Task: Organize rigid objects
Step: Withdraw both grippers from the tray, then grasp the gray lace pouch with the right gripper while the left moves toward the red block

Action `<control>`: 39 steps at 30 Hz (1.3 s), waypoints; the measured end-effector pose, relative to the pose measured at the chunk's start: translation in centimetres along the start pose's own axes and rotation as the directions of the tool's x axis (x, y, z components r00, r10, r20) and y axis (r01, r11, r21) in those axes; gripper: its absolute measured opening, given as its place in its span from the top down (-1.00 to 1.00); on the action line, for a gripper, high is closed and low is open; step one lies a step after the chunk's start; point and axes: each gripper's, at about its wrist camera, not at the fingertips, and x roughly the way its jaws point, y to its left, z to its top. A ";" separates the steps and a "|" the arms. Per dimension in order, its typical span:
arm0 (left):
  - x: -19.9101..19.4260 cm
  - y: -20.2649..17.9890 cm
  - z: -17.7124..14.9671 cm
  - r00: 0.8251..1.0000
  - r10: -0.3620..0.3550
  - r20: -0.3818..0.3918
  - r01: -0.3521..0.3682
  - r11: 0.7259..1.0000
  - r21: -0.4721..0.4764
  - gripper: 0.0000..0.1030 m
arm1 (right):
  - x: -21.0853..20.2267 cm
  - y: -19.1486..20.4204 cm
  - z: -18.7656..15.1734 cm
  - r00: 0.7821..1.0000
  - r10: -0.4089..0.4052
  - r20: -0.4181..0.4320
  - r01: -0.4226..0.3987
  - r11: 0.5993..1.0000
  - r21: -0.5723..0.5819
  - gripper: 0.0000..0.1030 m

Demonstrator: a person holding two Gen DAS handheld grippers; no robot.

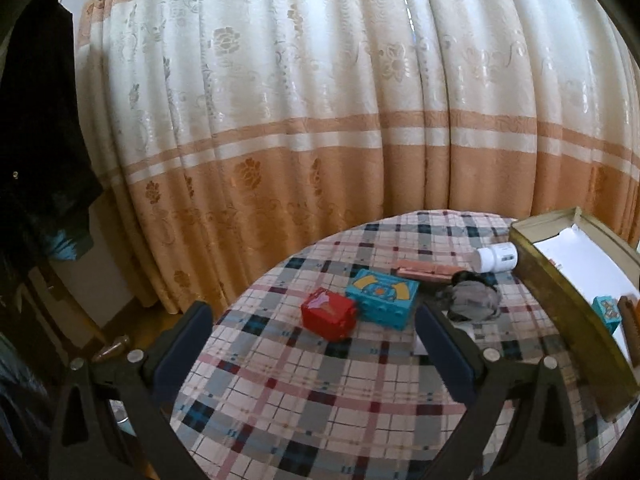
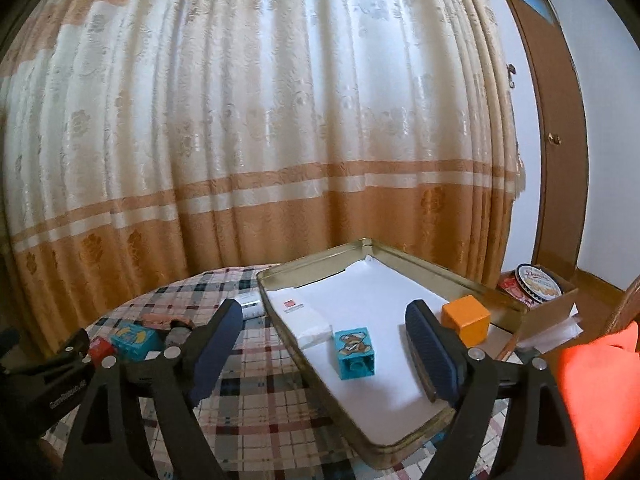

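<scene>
A red block [image 1: 329, 313] and a teal block with a yellow print [image 1: 382, 298] lie side by side on the plaid table [image 1: 304, 400]. My left gripper [image 1: 314, 346] is open and empty, just short of them. A gold tin tray [image 2: 320, 376] lined with white paper holds a teal bear block [image 2: 354, 354], an orange cube [image 2: 466, 319] and a white packet [image 2: 300, 316]. My right gripper [image 2: 324, 340] is open and empty above the tray, either side of the bear block. The red block [image 2: 100, 350] and teal block [image 2: 133, 340] also show at left in the right wrist view.
A white pill bottle [image 1: 498, 257], a brown flat bar [image 1: 426, 270] and a crumpled grey cloth [image 1: 474, 298] lie near the tray's wall [image 1: 560, 300]. A curtain hangs behind the table. A cardboard box with a cookie tin [image 2: 538, 285] stands at right.
</scene>
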 end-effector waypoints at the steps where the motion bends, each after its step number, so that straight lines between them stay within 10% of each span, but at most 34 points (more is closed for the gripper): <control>1: 0.2 0.0 -0.1 1.000 -0.003 -0.012 0.003 1.000 0.008 -0.99 | -0.1 0.3 -0.1 1.000 0.005 -0.005 -0.005 1.000 -0.008 -0.69; 17: 4.1 1.5 -1.5 0.965 -0.006 -0.262 0.002 1.000 -0.014 -0.99 | -0.2 2.7 -0.7 0.996 0.056 -0.063 -0.061 0.994 -0.091 -0.74; 39: 5.5 2.8 -1.9 0.944 -0.054 -0.325 0.028 0.996 -0.086 -0.99 | 1.5 5.0 -1.2 0.979 0.129 -0.156 -0.144 0.986 -0.088 -0.74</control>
